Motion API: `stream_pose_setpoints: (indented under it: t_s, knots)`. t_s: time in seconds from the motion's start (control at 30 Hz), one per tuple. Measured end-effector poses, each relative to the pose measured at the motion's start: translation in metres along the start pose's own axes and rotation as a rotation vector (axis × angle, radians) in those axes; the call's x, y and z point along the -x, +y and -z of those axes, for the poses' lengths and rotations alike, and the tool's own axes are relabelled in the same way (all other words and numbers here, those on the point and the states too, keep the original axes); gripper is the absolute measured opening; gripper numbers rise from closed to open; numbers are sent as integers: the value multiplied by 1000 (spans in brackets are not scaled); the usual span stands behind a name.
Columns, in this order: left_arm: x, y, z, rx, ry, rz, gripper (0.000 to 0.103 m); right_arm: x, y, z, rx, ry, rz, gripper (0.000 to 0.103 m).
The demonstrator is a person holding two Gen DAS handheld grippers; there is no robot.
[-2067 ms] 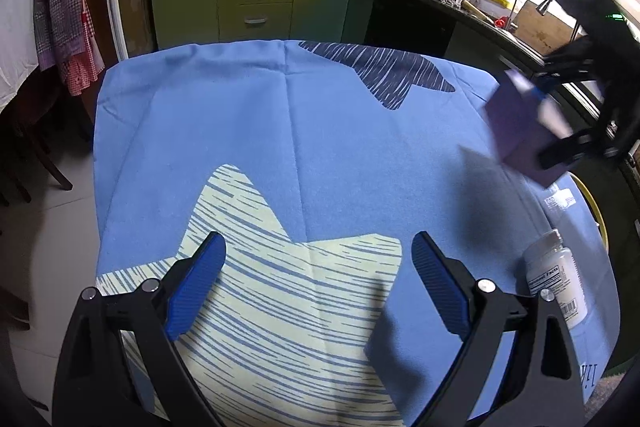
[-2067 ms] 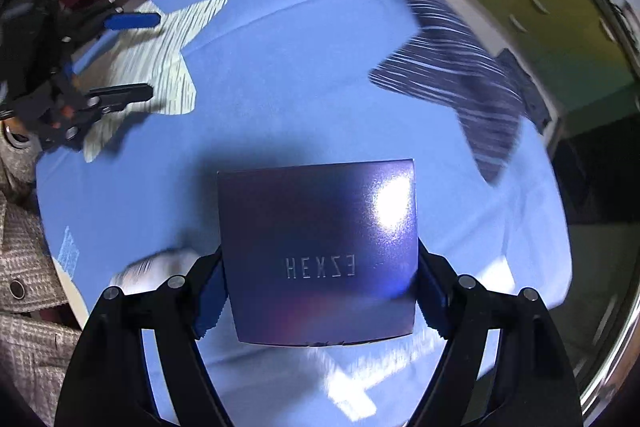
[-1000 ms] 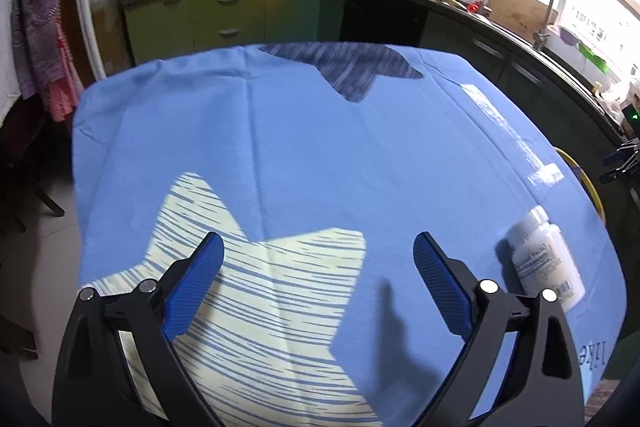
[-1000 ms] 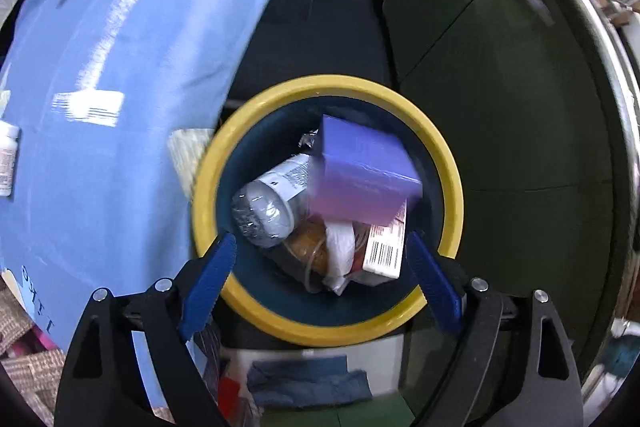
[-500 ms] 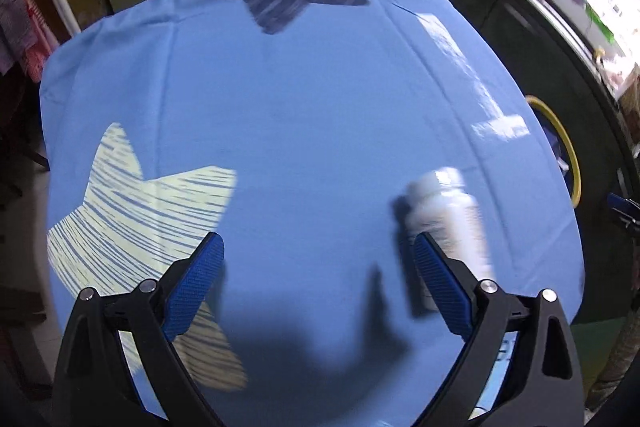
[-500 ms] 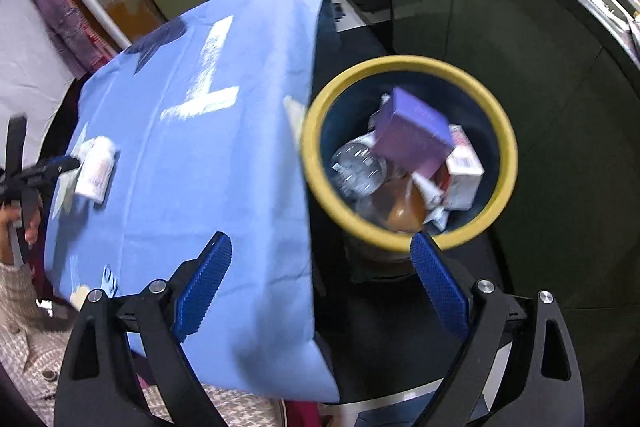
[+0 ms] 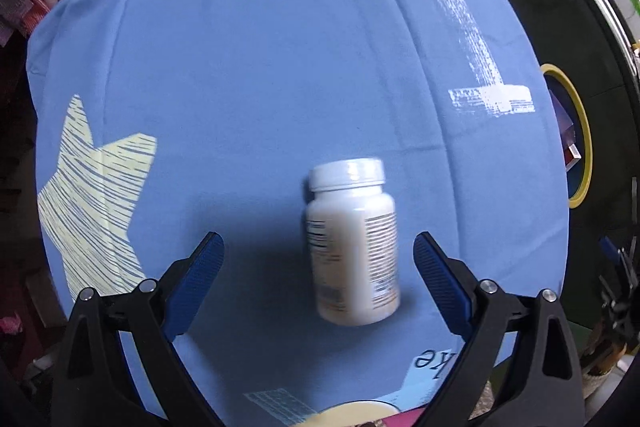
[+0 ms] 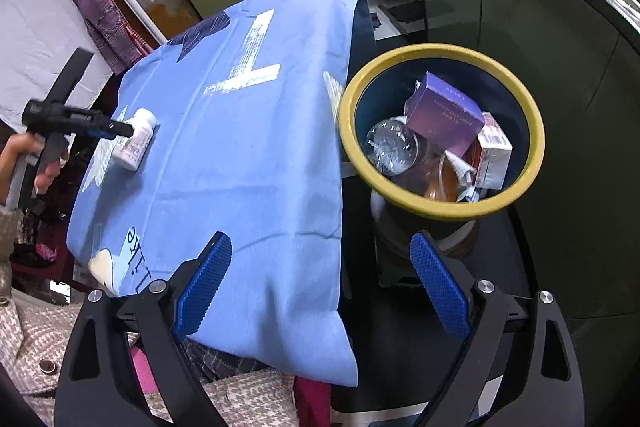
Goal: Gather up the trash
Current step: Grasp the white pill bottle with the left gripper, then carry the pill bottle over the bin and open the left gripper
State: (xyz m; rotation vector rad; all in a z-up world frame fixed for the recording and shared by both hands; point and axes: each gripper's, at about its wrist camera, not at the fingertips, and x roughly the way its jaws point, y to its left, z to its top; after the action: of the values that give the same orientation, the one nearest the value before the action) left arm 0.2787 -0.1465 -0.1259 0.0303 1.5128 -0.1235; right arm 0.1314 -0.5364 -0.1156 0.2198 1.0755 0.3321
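Observation:
A white pill bottle (image 7: pixel 352 243) lies on its side on the blue tablecloth (image 7: pixel 280 67), cap pointing away. My left gripper (image 7: pixel 318 267) is open above it, with the bottle between the blue pads but untouched. In the right wrist view the same bottle (image 8: pixel 136 141) lies by the left gripper (image 8: pixel 120 127). A yellow-rimmed bin (image 8: pixel 440 209) beside the table holds a purple box (image 8: pixel 444 117), a clear bottle (image 8: pixel 390 147) and a carton (image 8: pixel 494 155). My right gripper (image 8: pixel 320 283) is open and empty, hovering over the table's near edge and the bin.
The cloth hangs over the table edge (image 8: pixel 336 187) right next to the bin. Green kitchen cabinets (image 8: pixel 520 7) run behind the bin. A person's hand (image 8: pixel 28 163) holds the left gripper's handle. Clothes (image 8: pixel 104 15) hang at the far left.
My right gripper let the purple box drop into the bin and drew back, open. My left gripper swung right and down until the white bottle lay between its open fingers.

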Motion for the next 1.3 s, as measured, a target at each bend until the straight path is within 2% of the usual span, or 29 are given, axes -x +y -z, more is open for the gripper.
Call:
stream_pose_setpoints:
  t_s: [0.07,0.13,0.2,0.3,0.57,0.73,0.9,1.13,1.3]
  knots:
    - [-5,-6,-1,5,24,-5,88,-2,-1,2,0,4,0,90]
    - [-9,-10,0,11,44,-4,76,-3,-1,3,1,3,-4,90]
    - [-11,-12,0,24,67,-5,69,-3,0,3,6,2,-7,90]
    - [-14,-14,1,25,83,-17,68,-5,3,2,15,1,-16,90]
    - [-26,-30,-10,14,103,-16,46,-10,6,2,19,11,-18,90]
    - [-28,-39,-15,-26,95,-32,45,-8,3,5,12,11,-14,90]
    - [-12,-58,-4,-93,75,-15,45,-1,-1,10,-3,-7,-15,90]
    - [35,-126,3,-256,6,55,45,14,-11,22,-38,-41,-2,90]
    - [66,-193,-11,-388,-55,114,45,26,-22,33,-67,-71,3,90]
